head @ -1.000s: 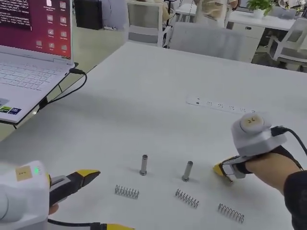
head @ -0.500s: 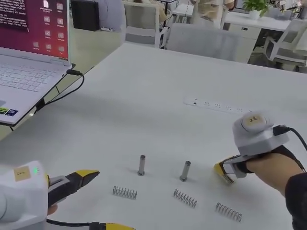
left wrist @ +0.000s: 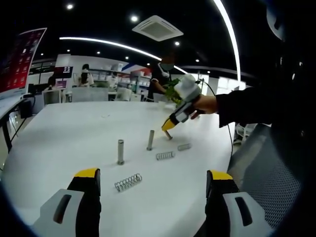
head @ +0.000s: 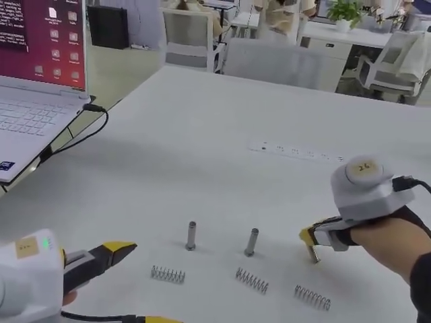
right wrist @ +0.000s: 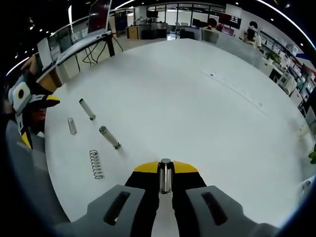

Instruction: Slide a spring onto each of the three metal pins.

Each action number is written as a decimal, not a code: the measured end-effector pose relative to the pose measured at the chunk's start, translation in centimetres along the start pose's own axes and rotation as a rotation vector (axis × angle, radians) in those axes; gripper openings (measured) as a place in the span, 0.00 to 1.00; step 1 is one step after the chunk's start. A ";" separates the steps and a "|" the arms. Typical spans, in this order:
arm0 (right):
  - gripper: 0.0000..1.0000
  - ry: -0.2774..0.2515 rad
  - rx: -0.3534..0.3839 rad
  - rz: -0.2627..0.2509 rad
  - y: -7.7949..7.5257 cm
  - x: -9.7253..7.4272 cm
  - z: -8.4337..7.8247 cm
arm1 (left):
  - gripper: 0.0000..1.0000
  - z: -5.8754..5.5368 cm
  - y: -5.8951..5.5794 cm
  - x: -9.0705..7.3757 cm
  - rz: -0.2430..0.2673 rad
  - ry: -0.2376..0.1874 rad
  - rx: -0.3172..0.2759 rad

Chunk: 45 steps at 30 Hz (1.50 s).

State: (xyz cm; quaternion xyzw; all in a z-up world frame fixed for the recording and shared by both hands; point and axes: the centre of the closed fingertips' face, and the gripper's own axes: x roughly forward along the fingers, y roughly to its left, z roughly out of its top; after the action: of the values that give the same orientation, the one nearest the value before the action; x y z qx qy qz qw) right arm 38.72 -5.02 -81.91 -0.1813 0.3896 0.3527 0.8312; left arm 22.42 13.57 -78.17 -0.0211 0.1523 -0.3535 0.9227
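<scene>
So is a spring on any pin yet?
No, all three springs lie flat on the table, and the pins are bare.

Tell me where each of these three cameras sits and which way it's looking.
Head view: on the headset, looking forward and down at the table, left gripper and right gripper; the right hand shows.
Left gripper view: on the left gripper, facing across the table at the right gripper; its jaws open.
Right gripper view: on the right gripper, facing along its jaws, shut on a pin.
All three share the two standing pins.
</scene>
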 end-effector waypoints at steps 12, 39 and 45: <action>0.06 -0.024 -0.004 -0.005 0.6 -0.9 -0.3 | 0.85 0.2 -0.1 -0.2 -0.007 0.001 0.009; 0.06 -0.047 0.005 0.010 1.3 -2.0 -1.7 | 0.84 0.2 -0.2 -0.2 -0.012 0.003 0.016; 0.09 -0.044 0.000 0.017 1.4 -1.8 -1.8 | 0.84 0.3 -0.2 -0.2 -0.011 0.004 0.014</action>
State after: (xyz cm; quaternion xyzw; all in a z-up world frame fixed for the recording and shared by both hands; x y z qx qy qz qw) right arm 35.92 -5.90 -81.67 -0.1702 0.3727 0.3639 0.8365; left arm 22.23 13.47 -77.85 -0.0146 0.1516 -0.3598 0.9205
